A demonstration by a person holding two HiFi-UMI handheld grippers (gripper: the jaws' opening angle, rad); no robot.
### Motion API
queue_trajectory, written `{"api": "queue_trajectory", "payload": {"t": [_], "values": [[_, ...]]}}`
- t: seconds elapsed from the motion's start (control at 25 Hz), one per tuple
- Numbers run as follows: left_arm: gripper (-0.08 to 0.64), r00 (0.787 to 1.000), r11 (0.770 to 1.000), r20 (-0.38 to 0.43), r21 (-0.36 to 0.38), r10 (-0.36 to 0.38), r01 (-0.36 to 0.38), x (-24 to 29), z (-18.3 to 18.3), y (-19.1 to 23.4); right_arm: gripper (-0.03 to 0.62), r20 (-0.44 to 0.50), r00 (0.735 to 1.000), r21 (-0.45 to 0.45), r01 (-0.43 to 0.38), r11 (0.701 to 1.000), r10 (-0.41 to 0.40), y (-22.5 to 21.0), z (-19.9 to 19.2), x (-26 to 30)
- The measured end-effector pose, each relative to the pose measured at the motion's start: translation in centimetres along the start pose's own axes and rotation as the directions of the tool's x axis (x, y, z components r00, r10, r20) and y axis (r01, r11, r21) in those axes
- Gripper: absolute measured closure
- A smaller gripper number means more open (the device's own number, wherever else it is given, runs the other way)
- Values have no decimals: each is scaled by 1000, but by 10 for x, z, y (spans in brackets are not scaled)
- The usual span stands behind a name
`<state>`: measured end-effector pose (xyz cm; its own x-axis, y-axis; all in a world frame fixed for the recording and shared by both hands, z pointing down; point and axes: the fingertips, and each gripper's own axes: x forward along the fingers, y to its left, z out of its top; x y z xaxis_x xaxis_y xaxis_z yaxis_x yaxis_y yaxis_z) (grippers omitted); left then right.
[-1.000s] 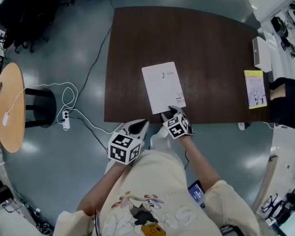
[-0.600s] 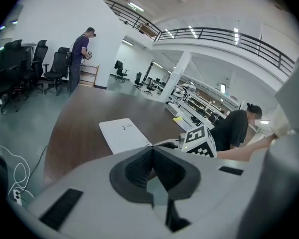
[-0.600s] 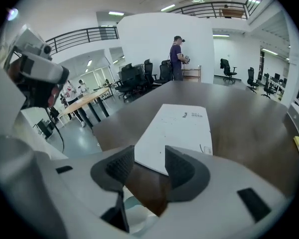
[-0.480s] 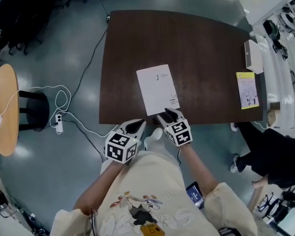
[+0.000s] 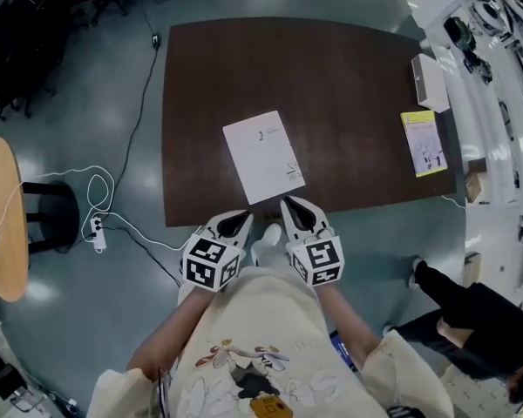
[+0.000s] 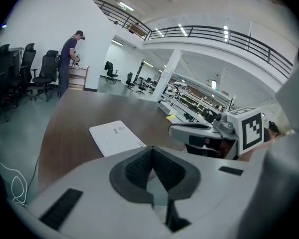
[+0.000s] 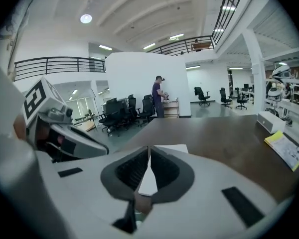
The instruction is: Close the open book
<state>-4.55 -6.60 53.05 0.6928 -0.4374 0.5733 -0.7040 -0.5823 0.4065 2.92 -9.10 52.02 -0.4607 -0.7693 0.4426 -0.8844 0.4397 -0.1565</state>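
The white book (image 5: 261,157) lies closed and flat on the dark brown table (image 5: 331,77), near its front edge. The left gripper view shows the book (image 6: 117,137) beyond the jaws, and so does the right gripper view (image 7: 172,148). Both grippers hang in front of the table edge, close to my body and apart from the book. My left gripper (image 5: 238,222) is shut, with nothing in it. The jaws of my right gripper (image 5: 298,212) are closing, their tips meet, and nothing is between them.
A yellow booklet (image 5: 423,143) and a white box (image 5: 430,80) lie at the table's right end. A round wooden side table (image 5: 0,225) and a power strip with cable (image 5: 96,229) are on the floor at left. A person's legs (image 5: 458,299) are at lower right.
My right gripper has lifted off the book's near corner, drawn back over the table edge, and its jaws have come together. The left gripper stays where it was.
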Motion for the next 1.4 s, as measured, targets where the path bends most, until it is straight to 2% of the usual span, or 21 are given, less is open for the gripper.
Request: {"api": "queue_trajectory", "payload": {"t": [0.16, 0.32, 0.44, 0.96, 1.4], "values": [[555, 1000, 999, -6, 24, -22, 23, 4, 0, -7, 584, 39, 998, 38, 57, 998, -58, -2, 11, -16], [555, 999, 998, -19, 48, -48, 49, 9, 1, -12, 586, 31, 994, 100, 101, 990, -105, -5, 4, -26], [555, 998, 995, -23, 77, -63, 65, 10, 4, -16, 586, 17, 991, 111, 130, 985, -132, -3, -3, -31], [555, 996, 989, -36, 124, -82, 86, 9, 8, -18, 586, 11, 987, 136, 155, 979, -158, 3, -9, -35], [555, 995, 989, -49, 117, -82, 87, 3, -1, -21, 586, -9, 988, 154, 154, 976, -155, 9, -18, -40]]}}
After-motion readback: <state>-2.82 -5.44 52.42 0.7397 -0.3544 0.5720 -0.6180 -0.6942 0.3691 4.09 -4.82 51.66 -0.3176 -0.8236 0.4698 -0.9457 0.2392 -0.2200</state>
